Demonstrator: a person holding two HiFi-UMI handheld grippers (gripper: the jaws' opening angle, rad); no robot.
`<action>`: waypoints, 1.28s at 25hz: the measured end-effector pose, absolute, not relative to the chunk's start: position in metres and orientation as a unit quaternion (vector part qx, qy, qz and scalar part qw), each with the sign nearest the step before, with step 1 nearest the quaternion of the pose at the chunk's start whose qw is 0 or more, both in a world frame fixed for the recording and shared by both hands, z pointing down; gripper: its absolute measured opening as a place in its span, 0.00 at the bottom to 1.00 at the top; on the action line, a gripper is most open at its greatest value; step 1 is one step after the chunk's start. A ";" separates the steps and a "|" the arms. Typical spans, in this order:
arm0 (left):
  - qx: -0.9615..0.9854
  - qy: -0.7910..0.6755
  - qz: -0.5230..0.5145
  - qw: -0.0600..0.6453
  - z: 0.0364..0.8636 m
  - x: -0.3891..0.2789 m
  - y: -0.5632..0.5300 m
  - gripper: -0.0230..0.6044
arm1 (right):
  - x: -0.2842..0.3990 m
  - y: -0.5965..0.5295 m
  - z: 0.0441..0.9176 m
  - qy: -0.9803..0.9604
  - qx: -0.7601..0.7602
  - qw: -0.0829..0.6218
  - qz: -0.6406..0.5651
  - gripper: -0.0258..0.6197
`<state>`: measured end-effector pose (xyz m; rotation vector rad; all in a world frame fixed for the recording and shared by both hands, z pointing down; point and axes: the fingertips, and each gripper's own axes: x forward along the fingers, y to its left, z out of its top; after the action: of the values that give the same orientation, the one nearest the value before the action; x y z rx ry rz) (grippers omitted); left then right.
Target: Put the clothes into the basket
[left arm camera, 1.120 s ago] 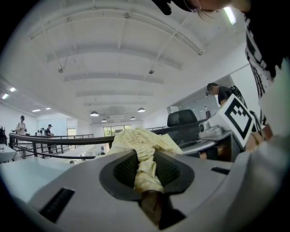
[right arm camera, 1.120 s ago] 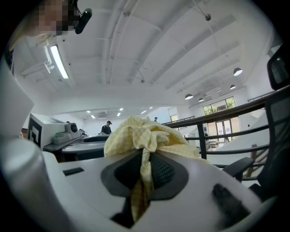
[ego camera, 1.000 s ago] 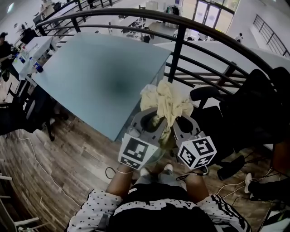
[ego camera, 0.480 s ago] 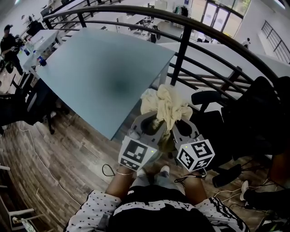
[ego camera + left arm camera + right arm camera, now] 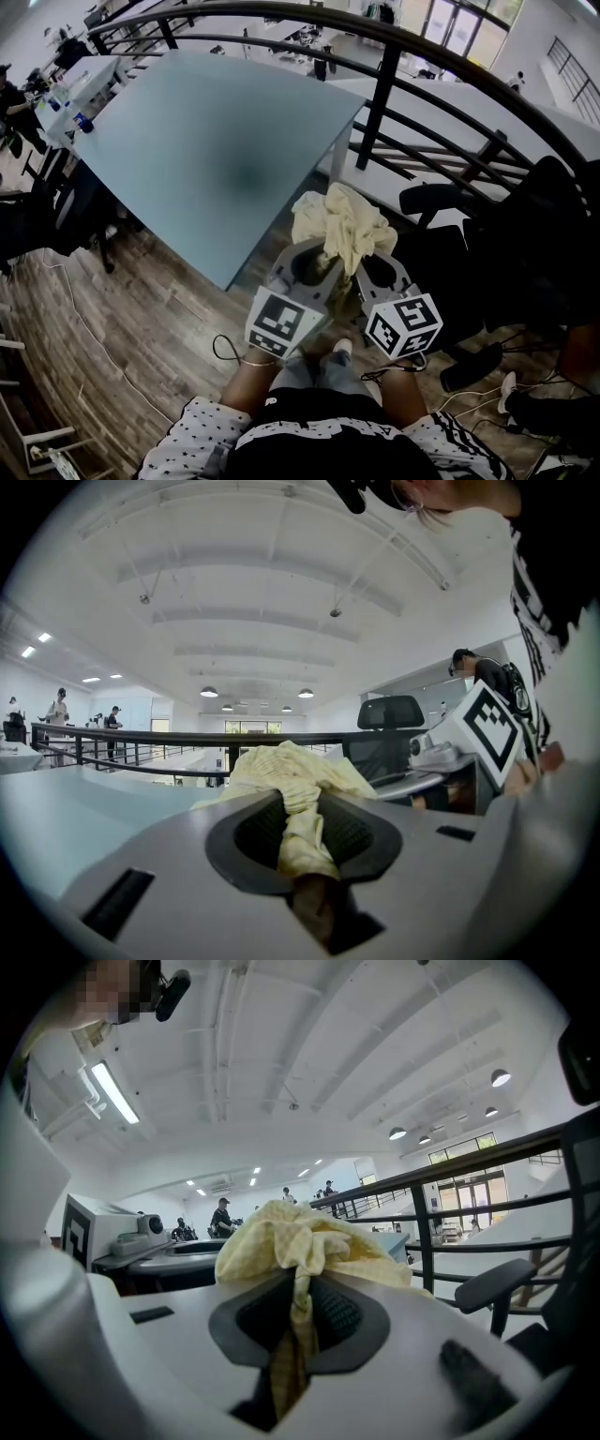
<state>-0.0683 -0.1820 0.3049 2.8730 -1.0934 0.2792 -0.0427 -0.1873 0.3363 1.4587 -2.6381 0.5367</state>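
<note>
**Left gripper** (image 5: 300, 836): the jaws are closed on a bunched fold of the pale yellow garment (image 5: 298, 771). The cloth runs between the pads, with a short tail hanging behind them.

**Right gripper** (image 5: 298, 1321): the jaws are nearly together, clamped on a thinner twist of the same garment.

**Position:** both grippers sit side by side and close together in front of the person's body. They point away from the person and slightly downward.

**Garment:** its bulk stands in a crumpled heap just ahead of and above both sets of jaws, bridging the gap between them. It rests on no surface and is carried in the air by the two grips.

**Surroundings:**
- Below the grippers is a wooden floor (image 5: 141, 319).
- To the left of the left gripper and ahead of it is a pale blue-grey table (image 5: 206, 141), its near corner just beside that gripper.
- Ahead of the right gripper and to its right is a black office chair (image 5: 441, 199).
- Beyond both grippers, a black metal railing (image 5: 380, 89) crosses the scene.
- Past the railing is an open hall with ceiling lamps.
</note>
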 end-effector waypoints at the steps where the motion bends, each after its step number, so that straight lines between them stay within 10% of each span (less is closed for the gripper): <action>1: 0.931 -0.353 0.090 0.031 0.308 -0.068 -0.182 0.20 | -0.042 -0.187 0.339 -0.861 0.476 0.042 0.176 0.12; 32: 0.916 -0.370 0.112 0.111 0.399 -0.092 -0.201 0.20 | -0.067 -0.204 0.430 -0.863 0.436 0.095 0.235 0.12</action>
<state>-0.0921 -0.2014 0.3990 2.6889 -1.0854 0.3301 -0.0669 -0.2038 0.4302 1.2930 -2.5590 0.6963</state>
